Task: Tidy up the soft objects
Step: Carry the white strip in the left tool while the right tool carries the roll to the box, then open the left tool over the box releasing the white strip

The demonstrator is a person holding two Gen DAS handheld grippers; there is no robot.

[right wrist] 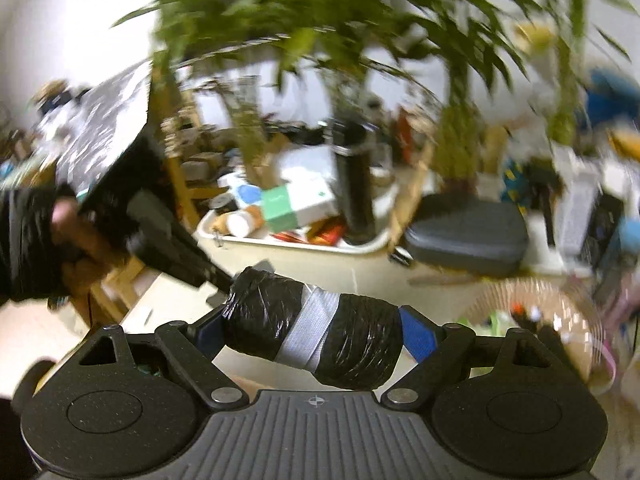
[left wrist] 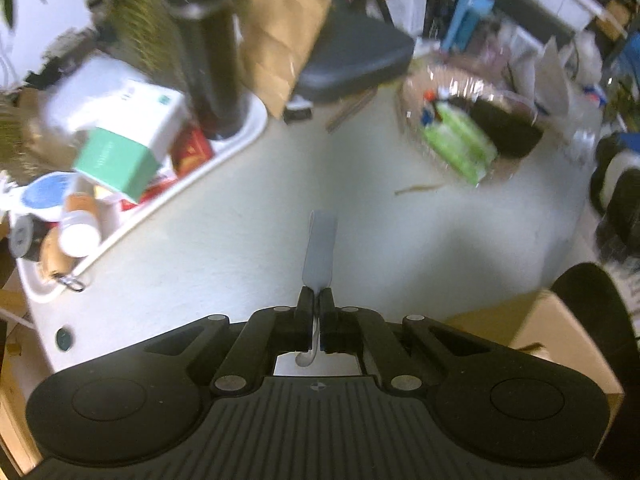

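Soft roll [right wrist: 316, 332], black plastic bound with a grey strap, sits crosswise at lower centre of the right wrist view, clamped end to end between the wide-set jaws of the right gripper [right wrist: 316, 336]. That lengthwise hold probably keeps the bundle from unrolling. Left gripper [left wrist: 316, 304], bottom centre of its own view, has its jaws pressed together on a thin grey strap [left wrist: 320, 248] that stands forward from the tips; a pinch suits so flat a strip.

Below it the white table [left wrist: 248, 216] is bare through the middle of the frame. A cluttered white tray [left wrist: 248, 136] borders that space at upper left and a clear basket [left wrist: 460, 120] at upper right. The basket looks the likeliest destination, with an unobstructed path across the open surface. Both views are motion-blurred, so finer detail cannot be told.
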